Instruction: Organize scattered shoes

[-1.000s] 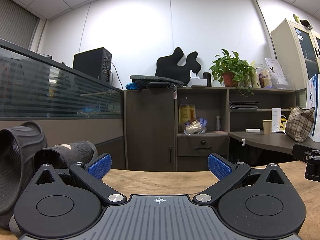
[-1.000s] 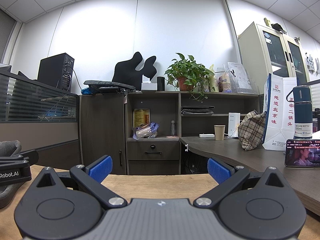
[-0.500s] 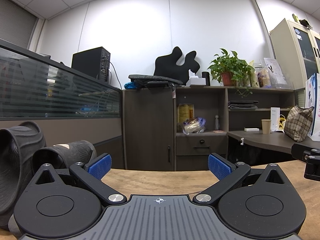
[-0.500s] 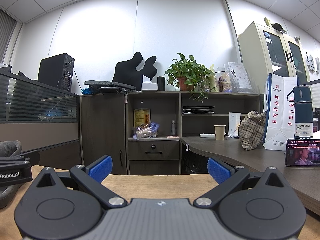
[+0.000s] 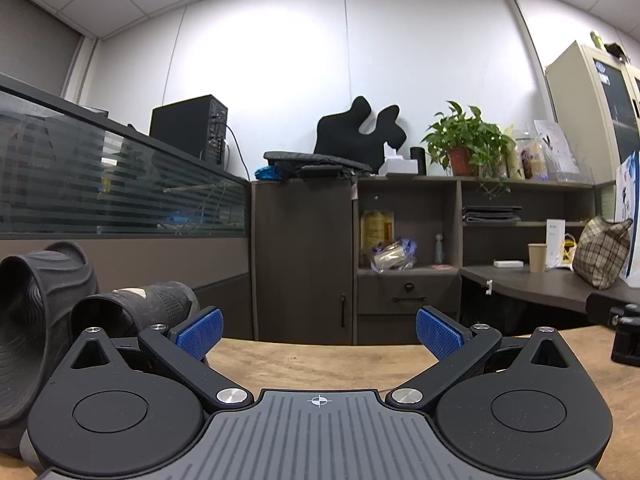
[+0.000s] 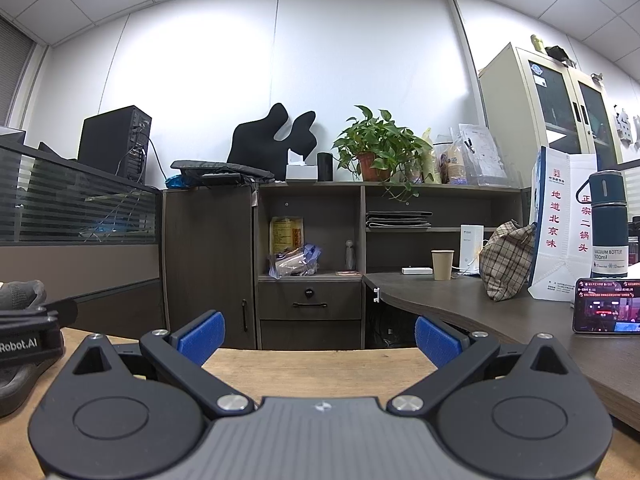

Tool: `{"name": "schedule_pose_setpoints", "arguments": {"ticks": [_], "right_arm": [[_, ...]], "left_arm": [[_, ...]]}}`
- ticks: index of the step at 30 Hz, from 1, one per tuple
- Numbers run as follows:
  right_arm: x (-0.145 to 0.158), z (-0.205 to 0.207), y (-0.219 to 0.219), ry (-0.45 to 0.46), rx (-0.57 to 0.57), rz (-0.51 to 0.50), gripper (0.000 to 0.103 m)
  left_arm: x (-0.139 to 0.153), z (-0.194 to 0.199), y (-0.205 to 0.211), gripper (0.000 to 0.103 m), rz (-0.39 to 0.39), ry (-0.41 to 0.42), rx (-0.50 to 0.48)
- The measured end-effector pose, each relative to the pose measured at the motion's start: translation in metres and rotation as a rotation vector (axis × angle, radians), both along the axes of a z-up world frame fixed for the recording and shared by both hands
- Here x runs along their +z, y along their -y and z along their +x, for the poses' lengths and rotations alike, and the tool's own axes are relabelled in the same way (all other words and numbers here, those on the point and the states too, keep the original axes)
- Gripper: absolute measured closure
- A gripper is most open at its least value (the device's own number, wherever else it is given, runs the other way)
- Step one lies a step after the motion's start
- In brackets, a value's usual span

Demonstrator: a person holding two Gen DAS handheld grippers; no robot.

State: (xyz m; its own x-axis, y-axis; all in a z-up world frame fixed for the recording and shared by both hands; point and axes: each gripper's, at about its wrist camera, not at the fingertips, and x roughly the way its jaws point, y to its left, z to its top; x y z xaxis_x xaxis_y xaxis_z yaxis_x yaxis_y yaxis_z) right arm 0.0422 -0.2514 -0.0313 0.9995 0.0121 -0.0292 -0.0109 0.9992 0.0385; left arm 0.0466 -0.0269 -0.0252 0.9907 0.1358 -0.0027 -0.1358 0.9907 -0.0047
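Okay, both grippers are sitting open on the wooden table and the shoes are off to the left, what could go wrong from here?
1. The black slippers sit at the far left edge of the left gripper view, partly hidden by its body, so a grab may land off-centre.
2. The phone stands propped near the right gripper; a wide swing might knock it over.
3. The two grippers sit close together, so crossing paths could make them collide.

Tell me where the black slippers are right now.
In the left wrist view, the black slippers lie on the wooden table at far left, just beyond the open left gripper.
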Motion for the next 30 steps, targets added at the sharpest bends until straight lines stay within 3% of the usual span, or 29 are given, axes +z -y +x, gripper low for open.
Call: {"name": "schedule_pose_setpoints", "arguments": {"ticks": [4, 10, 24, 30], "right_arm": [[0.002, -0.001, -0.002, -0.001, 0.014, -0.008, 0.0], [0.021, -0.006, -0.024, 0.047, 0.061, -0.066, 0.0], [0.059, 0.018, -0.163, -0.039, 0.47, -0.063, 0.0], [0.062, 0.033, -0.222, -0.106, 0.62, -0.106, 0.005]], "left_arm": [[0.007, -0.015, -0.014, 0.0, -0.017, 0.087, -0.038], [0.02, -0.028, -0.051, 0.0, 0.019, 0.088, 0.035], [0.021, -0.056, -0.124, 0.0, 0.135, 0.024, 0.227], [0.018, -0.063, -0.154, 0.0, 0.124, 0.004, 0.338]]}}
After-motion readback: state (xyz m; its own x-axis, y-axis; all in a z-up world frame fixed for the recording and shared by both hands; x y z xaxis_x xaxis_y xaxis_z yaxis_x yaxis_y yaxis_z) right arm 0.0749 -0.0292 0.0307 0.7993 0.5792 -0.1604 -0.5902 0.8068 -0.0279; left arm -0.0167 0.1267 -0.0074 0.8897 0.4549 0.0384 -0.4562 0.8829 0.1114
